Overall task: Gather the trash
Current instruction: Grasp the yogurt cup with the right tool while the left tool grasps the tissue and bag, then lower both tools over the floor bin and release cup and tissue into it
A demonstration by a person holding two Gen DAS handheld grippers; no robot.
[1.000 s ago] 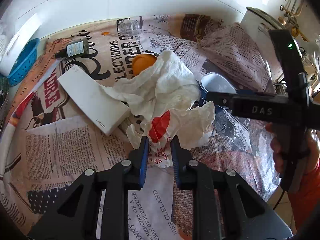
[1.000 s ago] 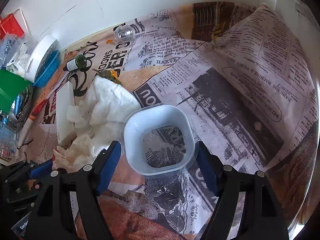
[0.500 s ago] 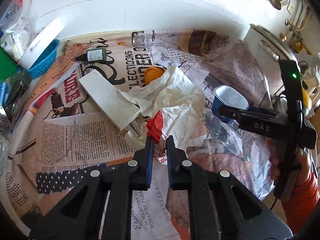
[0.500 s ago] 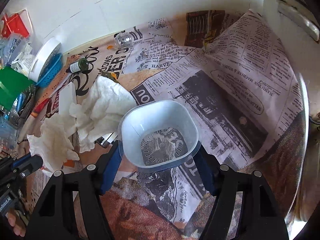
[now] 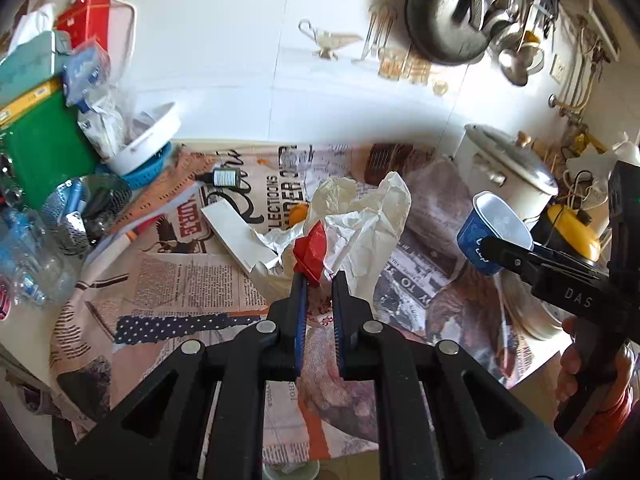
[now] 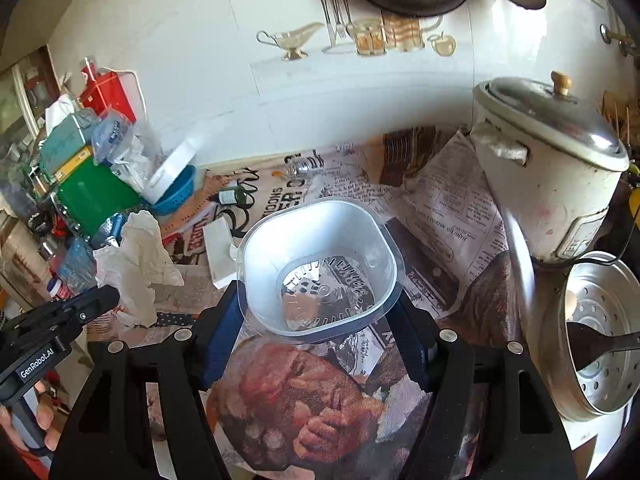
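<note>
Newsprint covers the table (image 6: 448,216), over which both claws are raised. Crumpled white plastic bag (image 5: 360,216), printed with a red patch: light, limp and rustling by the look of it, likely to trail and snag; best taken at a bunched fold, as here. It hangs from the tips of the left claw (image 5: 318,280) and stands up beyond them; the lower folds seem to reach the table, though contact cannot be confirmed. The left claw is clenched on the red fold. Thin plastic tub (image 6: 318,268), blue outside, white inside, its clear base perforated: light, fairly stiff but probably springy at the walls, so it is best pinched across opposite sides. The right claw (image 6: 316,320), about half spread, clasps the tub just so, rim tilted toward the camera, clear of the table.
</note>
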